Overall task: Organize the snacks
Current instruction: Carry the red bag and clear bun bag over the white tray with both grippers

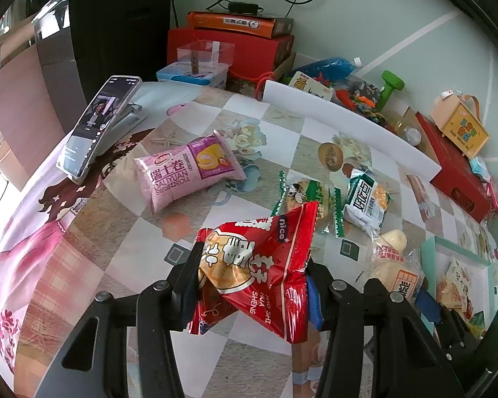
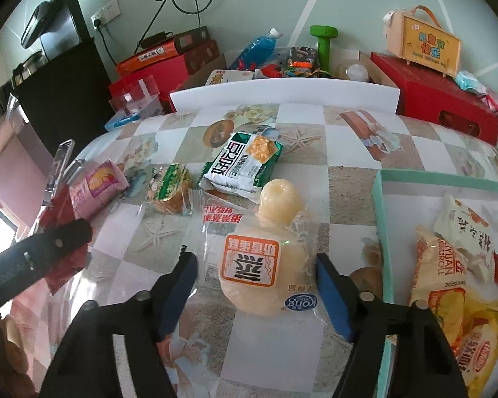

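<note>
The left gripper [image 1: 252, 278] holds the red packet [image 1: 259, 265] clamped above the table [image 2: 315, 116]; the right gripper [image 2: 254, 285] stands part-open around the bun [image 2: 259, 265], pads not yet touching; close gently mid-bun, then lift toward the box [image 2: 380, 225].

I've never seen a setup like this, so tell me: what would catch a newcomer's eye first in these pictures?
Probably the shiny red snack packet, pinched and lifted off the table by the left gripper. Next, the pale steamed cake in its clear wrapper, lying on the checkered tablecloth between the right gripper fingers. To its right, a teal-rimmed box already holds several snacks.
</note>
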The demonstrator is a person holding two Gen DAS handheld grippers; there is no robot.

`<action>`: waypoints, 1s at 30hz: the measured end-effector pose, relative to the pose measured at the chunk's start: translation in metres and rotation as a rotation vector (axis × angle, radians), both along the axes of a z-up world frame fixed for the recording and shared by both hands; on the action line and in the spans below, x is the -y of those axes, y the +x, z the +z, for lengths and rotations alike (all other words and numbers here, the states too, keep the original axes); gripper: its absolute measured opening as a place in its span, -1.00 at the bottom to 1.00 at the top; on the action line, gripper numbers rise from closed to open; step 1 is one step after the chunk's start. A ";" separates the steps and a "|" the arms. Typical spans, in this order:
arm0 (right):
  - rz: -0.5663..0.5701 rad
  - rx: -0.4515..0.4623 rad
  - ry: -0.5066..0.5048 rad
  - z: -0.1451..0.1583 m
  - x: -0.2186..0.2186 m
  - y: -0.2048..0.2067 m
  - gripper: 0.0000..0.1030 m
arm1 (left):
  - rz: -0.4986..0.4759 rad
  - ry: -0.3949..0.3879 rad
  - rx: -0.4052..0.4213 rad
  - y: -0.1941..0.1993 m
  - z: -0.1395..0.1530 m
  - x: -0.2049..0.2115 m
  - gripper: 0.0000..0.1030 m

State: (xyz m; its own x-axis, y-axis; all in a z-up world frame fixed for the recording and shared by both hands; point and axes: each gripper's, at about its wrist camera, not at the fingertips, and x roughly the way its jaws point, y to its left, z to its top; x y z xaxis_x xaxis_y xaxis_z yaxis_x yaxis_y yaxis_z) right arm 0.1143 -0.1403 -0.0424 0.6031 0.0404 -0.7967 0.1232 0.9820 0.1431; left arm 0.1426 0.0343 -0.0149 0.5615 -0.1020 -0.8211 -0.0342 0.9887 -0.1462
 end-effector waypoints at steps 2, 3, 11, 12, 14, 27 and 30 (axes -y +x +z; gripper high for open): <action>0.010 0.000 0.004 0.002 -0.001 -0.001 0.33 | -0.002 0.002 0.003 0.000 0.001 0.001 0.03; 0.018 0.000 0.006 0.002 -0.001 -0.001 0.30 | -0.004 0.002 0.003 0.000 0.001 0.002 0.03; 0.025 0.057 0.033 0.022 0.002 -0.011 0.26 | -0.011 0.008 0.011 -0.001 0.003 0.005 0.03; 0.024 0.072 0.032 0.027 0.003 -0.013 0.26 | -0.012 0.009 0.012 -0.001 0.004 0.005 0.03; 0.019 0.089 0.028 0.034 0.004 -0.016 0.26 | -0.014 0.012 0.015 -0.002 0.005 0.006 0.03; -0.120 0.144 0.021 0.059 0.053 -0.042 0.26 | -0.119 0.002 0.053 -0.010 0.019 0.053 0.03; -0.202 0.165 0.000 0.068 0.081 -0.056 0.26 | -0.196 -0.011 0.067 -0.016 0.024 0.081 0.03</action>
State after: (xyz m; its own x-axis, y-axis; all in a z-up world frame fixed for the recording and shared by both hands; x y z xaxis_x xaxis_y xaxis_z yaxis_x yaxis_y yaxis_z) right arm 0.0578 -0.2208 0.0260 0.7207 -0.0941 -0.6869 0.2920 0.9398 0.1777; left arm 0.1262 -0.0471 0.0086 0.5834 -0.2235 -0.7808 0.1687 0.9738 -0.1526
